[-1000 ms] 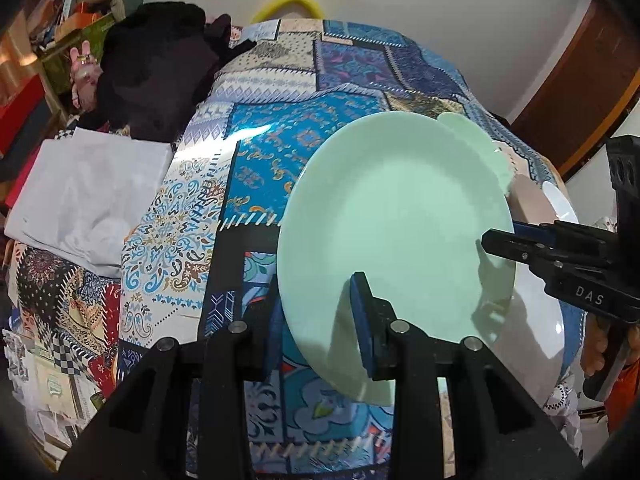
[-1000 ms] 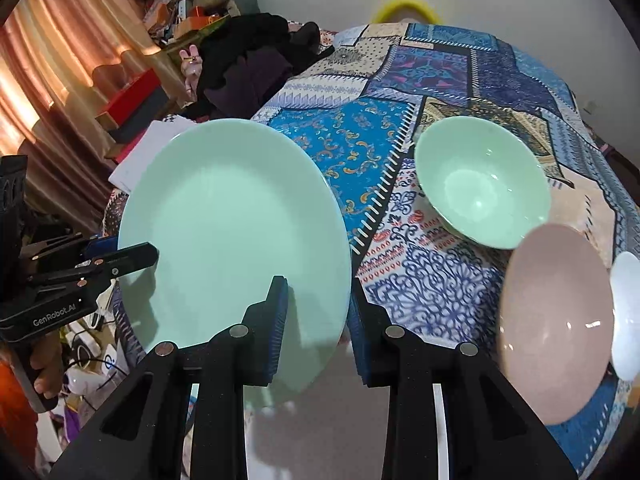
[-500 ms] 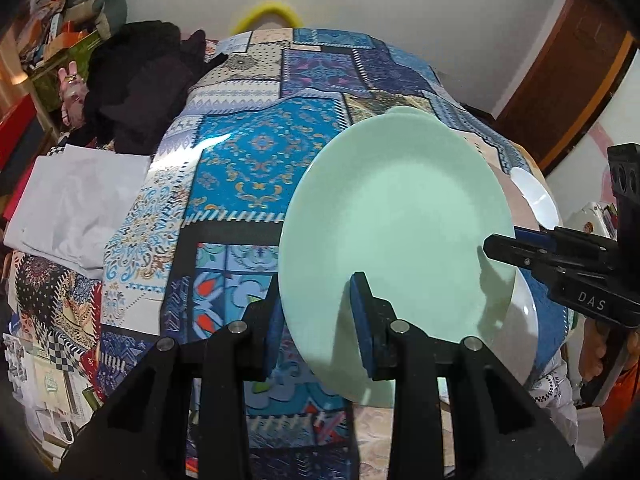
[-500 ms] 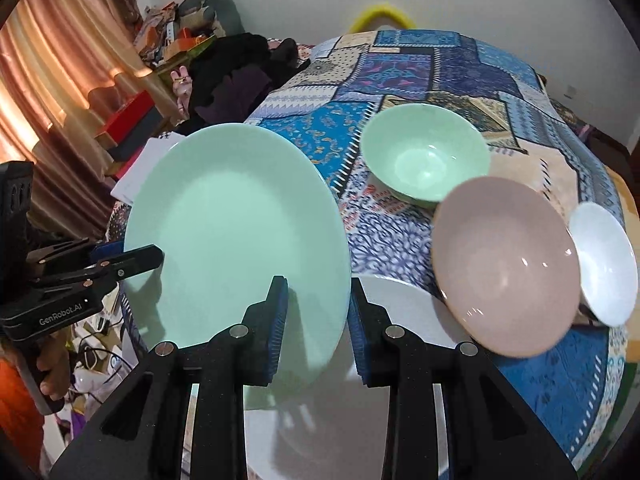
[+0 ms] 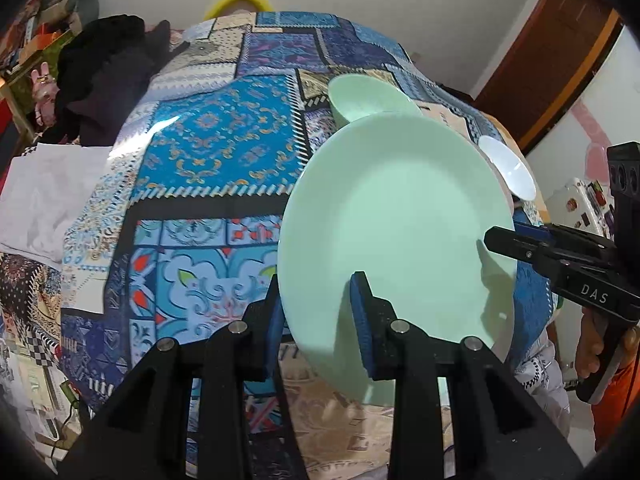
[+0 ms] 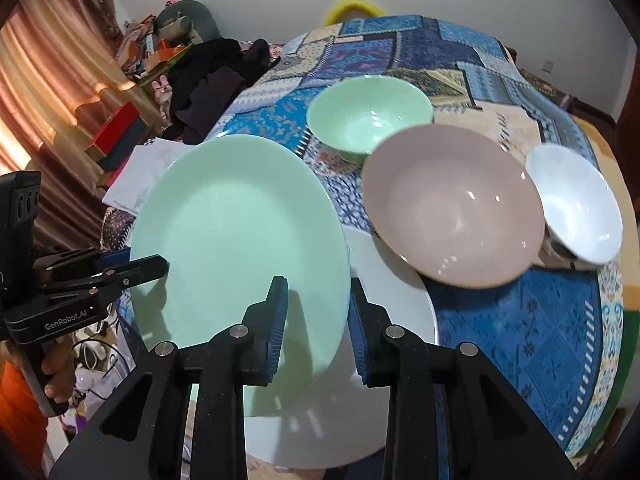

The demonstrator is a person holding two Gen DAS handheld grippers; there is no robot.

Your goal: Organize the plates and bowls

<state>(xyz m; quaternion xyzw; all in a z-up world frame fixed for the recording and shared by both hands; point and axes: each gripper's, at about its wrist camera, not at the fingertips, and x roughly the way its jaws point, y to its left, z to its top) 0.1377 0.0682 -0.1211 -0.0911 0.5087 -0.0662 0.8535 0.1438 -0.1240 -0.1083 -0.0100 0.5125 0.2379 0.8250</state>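
Green plate (image 6: 236,240): held up off the cloth btwn both grippers, tilted, near edge low; now hangs over the white plate (image 6: 384,360) at the table's near edge.
Right gripper (image 6: 316,320): jaws narrow, clamped on the green plate's near-right rim, one pad above, one below.
Left gripper (image 5: 316,320): same story on its side, jaws narrow, pinching the rim; from the right cam it shows at (image 6: 160,266), biting the plate's left edge.
Change: a sec ago the plate sat over bare patchwork tablecloth (image 5: 208,160), w/ white plate barely in frame. Both hands carry it sideways across the table and now the white plate lies right beneath it, only its right and near parts showing.
Meaning: looks like stacking step, green onto white; carry nearly done, lowering and release not yet done.
Pink bowl (image 6: 452,204): just beyond the white plate, its rim overlapping that plate's far edge in view; contact can't tell.
White bowl (image 6: 576,204): right of pink, close beside.
Green bowl (image 6: 370,116): farthest, behind pink, upright on cloth.
Risk: tilted plate could clip the pink bowl's rim on the way down.
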